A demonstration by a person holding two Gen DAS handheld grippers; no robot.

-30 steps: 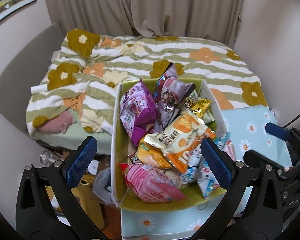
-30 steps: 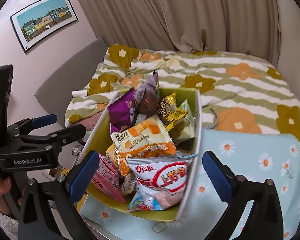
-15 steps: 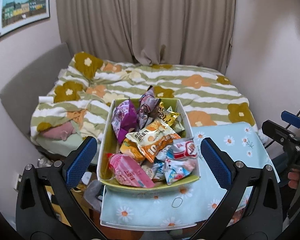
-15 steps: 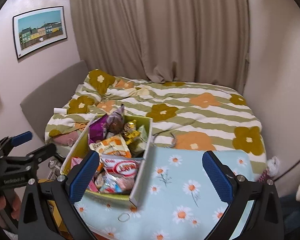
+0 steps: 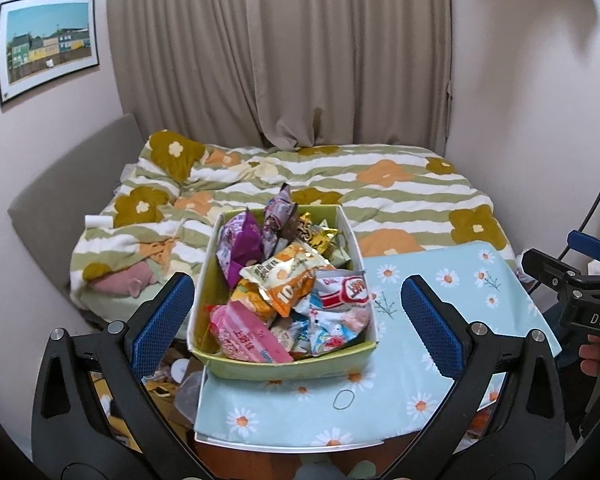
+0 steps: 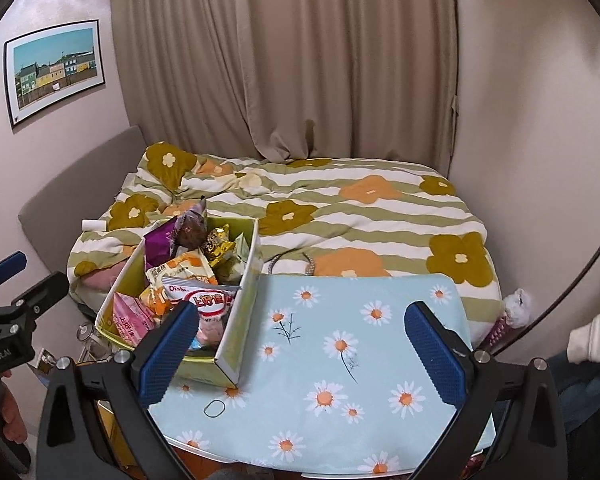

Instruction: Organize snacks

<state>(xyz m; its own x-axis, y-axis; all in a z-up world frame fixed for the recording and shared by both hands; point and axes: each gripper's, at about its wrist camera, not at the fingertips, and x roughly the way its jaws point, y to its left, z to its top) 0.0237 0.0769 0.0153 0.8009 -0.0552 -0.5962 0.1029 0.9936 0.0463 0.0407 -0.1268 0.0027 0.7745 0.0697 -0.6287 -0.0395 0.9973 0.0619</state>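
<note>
Bedroom with beige curtains, floral duvet, daisy-print table (image 5: 452, 280). Green cardboard box (image 5: 284, 368) heaped with crinkled foil snack packets (image 5: 284, 280), set at table's left end, long axis running away from cameras. Left gripper (image 5: 296, 320) empty, fingers wide apart, straddling box, nearer. Right gripper (image 6: 300, 344) likewise spread, empty, box at its left finger.
</note>
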